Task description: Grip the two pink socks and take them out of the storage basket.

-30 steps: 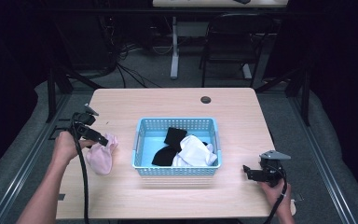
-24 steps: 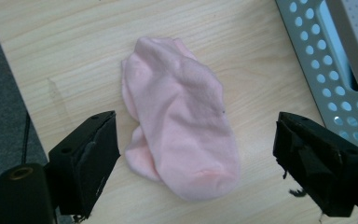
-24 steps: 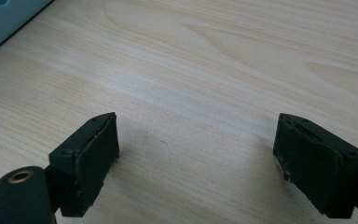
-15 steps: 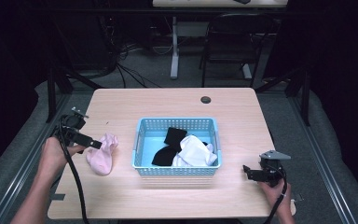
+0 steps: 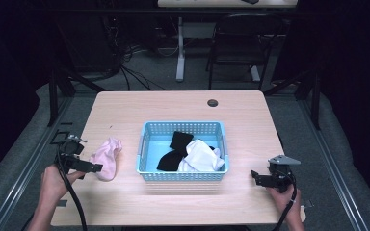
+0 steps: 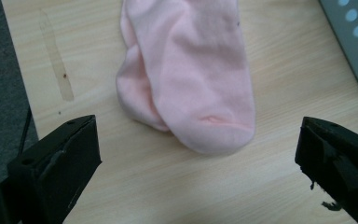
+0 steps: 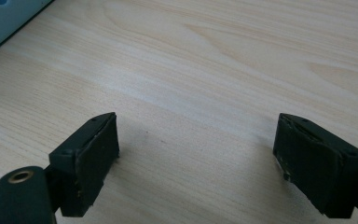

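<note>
- The pink sock (image 6: 191, 79) is soft, fuzzy knit, folded double so two rounded toe ends overlap; it lies flat on the pale wood-grain table (image 5: 173, 103), left of the basket and just apart from it.
- The blue basket (image 5: 182, 174) is hard plastic with perforated walls, rectangular, at the middle of the table; inside it a black sock (image 5: 176, 149) lies against a crumpled white cloth (image 5: 200, 156).
- A small dark round disc (image 5: 213, 102) sits near the far edge of the table.
- A second ago your left gripper (image 5: 94, 168) was over the sock with the pink cloth bunched at its jaws; since then your hand has drawn back toward the near left and lower, and the sock has settled flat on the wood.
- Your left jaws have just been opening and now stand wide, with nothing between them; in the left gripper view the sock's toe end lies just beyond the tips, touching neither pad.
- Your right gripper (image 5: 254, 176) rests at the near right of the table, where it was a second ago, right of the basket.
- Its jaws stand wide over bare wood, holding and touching nothing; a corner of the basket shows at the top left of the right gripper view.
</note>
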`<action>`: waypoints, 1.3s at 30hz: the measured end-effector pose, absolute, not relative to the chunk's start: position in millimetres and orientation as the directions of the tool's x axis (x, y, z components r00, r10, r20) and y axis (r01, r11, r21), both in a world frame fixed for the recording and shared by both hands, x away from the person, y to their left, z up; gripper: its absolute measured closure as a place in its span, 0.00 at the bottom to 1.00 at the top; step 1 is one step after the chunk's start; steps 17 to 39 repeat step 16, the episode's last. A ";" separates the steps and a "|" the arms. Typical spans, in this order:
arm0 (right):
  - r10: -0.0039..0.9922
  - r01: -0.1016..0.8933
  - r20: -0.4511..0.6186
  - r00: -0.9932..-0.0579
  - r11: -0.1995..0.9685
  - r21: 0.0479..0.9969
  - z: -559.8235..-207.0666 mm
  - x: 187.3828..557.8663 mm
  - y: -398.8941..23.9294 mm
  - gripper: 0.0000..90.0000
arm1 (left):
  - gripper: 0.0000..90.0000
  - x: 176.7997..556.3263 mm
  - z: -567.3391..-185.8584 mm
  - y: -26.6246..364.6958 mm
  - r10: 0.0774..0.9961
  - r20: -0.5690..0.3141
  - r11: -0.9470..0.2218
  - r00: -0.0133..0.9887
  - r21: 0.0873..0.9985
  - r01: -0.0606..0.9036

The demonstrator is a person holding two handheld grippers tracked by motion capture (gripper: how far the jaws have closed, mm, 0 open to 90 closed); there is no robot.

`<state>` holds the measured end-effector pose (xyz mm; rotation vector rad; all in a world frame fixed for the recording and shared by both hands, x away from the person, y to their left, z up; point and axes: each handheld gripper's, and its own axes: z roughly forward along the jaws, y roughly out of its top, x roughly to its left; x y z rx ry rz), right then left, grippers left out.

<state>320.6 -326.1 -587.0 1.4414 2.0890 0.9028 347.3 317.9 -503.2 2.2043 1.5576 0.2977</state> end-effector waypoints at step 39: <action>0.934 0.644 0.005 -0.357 0.242 0.726 -587.0 320.6 -326.1 0.15 | 0.00 318.0 -569.8 325.9 0.961 -0.033 -0.211 0.274 0.554 0.805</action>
